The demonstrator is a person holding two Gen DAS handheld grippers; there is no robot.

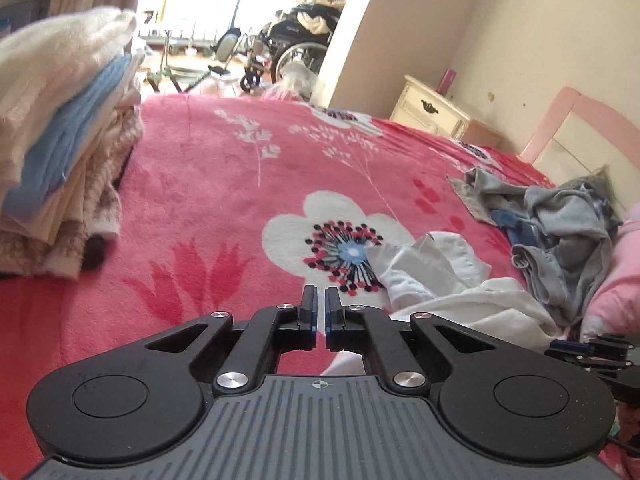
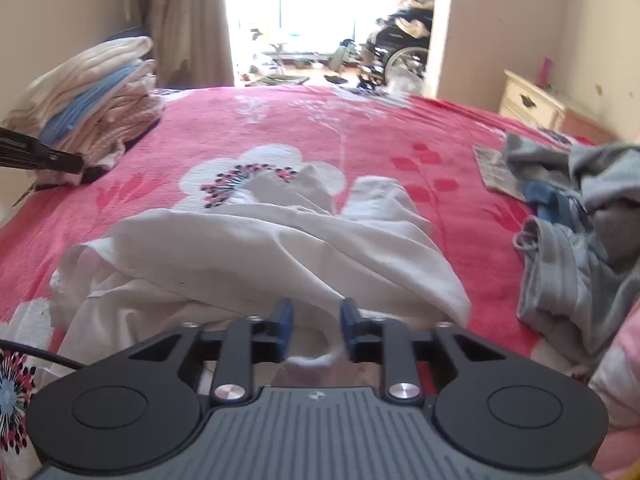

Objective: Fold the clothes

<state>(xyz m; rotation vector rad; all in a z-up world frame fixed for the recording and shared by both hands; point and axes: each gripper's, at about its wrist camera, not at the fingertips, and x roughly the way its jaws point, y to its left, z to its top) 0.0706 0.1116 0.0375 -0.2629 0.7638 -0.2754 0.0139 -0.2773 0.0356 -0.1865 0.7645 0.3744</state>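
The white garment (image 2: 256, 252) lies crumpled at the centre of the right wrist view, on the pink fleece bed cover (image 1: 224, 184). It looks thin, light and limp, so it should sag and slide; a hem or corner seems the best hold. The right gripper (image 2: 316, 320) has its fingers apart with a fold of cloth between them, unpinched. The left gripper (image 1: 321, 312) has its fingers together, empty. Folded stack (image 1: 68, 128) upper left; grey heap (image 2: 580, 232) at right.
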